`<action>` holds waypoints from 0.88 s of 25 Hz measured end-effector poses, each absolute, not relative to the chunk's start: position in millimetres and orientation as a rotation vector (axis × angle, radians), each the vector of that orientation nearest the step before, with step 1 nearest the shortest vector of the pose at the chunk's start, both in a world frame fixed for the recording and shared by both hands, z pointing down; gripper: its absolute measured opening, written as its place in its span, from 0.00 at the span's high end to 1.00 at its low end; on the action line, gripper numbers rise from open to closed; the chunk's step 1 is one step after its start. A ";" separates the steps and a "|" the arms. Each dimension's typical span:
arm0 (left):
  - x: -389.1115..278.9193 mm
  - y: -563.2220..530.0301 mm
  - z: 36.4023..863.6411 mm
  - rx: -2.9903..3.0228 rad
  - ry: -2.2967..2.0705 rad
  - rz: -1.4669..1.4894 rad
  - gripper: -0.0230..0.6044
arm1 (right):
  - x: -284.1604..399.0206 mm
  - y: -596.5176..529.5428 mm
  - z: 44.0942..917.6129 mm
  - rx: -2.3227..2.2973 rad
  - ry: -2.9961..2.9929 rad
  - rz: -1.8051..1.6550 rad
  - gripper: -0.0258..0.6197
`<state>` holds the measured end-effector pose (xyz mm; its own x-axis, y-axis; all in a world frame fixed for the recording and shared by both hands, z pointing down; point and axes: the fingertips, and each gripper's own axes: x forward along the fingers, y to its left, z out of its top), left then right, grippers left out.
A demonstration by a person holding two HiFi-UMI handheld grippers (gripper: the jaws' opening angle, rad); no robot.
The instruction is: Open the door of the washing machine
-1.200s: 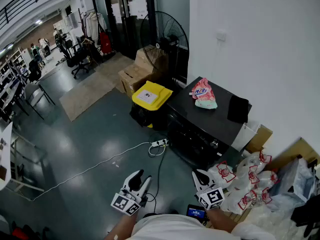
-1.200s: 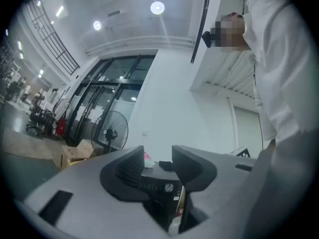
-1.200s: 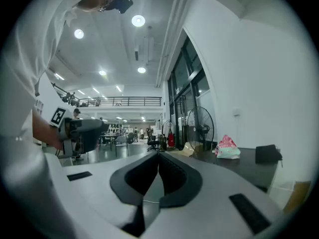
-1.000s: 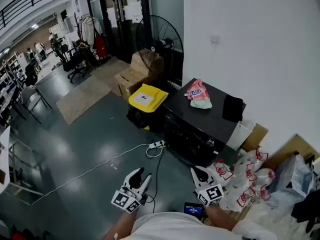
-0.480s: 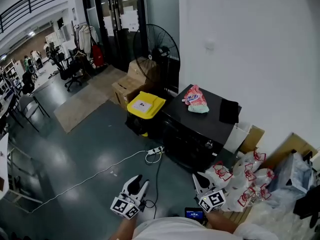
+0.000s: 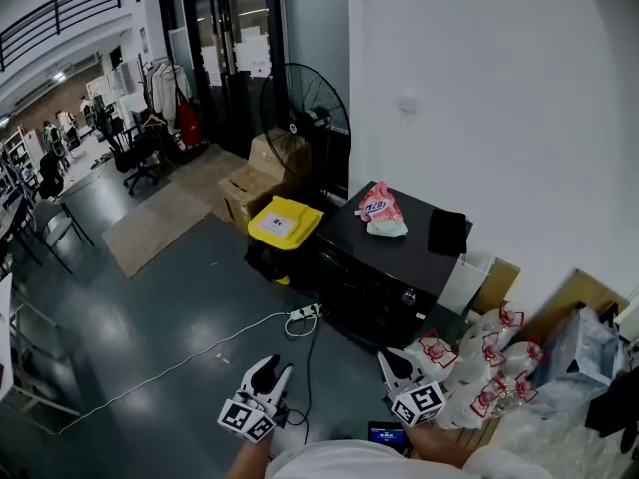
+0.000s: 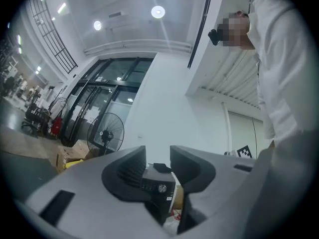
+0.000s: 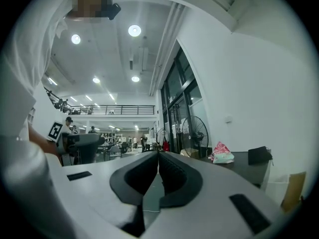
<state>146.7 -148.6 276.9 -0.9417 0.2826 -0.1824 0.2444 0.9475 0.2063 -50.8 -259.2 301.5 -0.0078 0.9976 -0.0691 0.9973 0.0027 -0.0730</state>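
Head view: black box-shaped washing machine [image 6: 391, 267] sits centre-right of the frame against the white wall [image 6: 519, 98], well apart from both grippers. Its front is dark, so the door can't be made out. On its top lie a pink and red printed pouch [image 6: 377, 211] and a flat black item [image 6: 447, 232]. A yellow-lidded bin [image 6: 285, 223] stands just beside its left side. Brown cardboard boxes [image 6: 262, 176] and a black round pedestal fan [image 6: 305, 116] are behind that, upper centre.

A white power strip [image 6: 303, 312] with a white cable [image 6: 170, 362] lies on the grey floor [image 6: 150, 297] in front of the machine. A heap of white plastic bags with red print [image 6: 484, 362] is at lower right.

Left gripper [image 6: 274, 369] is at bottom centre-left and right gripper [image 6: 389, 359] at bottom centre-right, both held low over the floor. A small lit phone screen [image 6: 387, 434] shows at the bottom edge beside the right one.

Left gripper view: left gripper [image 7: 157, 153] has its jaws spread. They have just been closing a little and nothing is between them. The washing machine [image 7: 158, 185] shows far off through the gap.

Right gripper view: right gripper [image 8: 158, 156] has its jaws pressed together and holds nothing. The washing machine top [image 8: 244, 164] with the pouch [image 8: 222, 153] is at centre-right of the frame, and the fan [image 8: 195, 133] is just left of it
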 end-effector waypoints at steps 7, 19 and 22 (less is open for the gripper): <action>143.1 -147.1 278.7 0.395 2.885 0.286 0.74 | -61.3 -268.5 301.6 -2.182 -2.240 0.176 0.91; 132.5 -145.8 280.2 0.435 2.908 0.251 0.74 | -70.7 -268.6 305.8 -2.180 -2.235 0.179 0.91; 131.1 -143.9 278.4 0.448 2.923 0.213 0.74 | -70.1 -266.0 305.1 -2.201 -2.228 0.163 0.91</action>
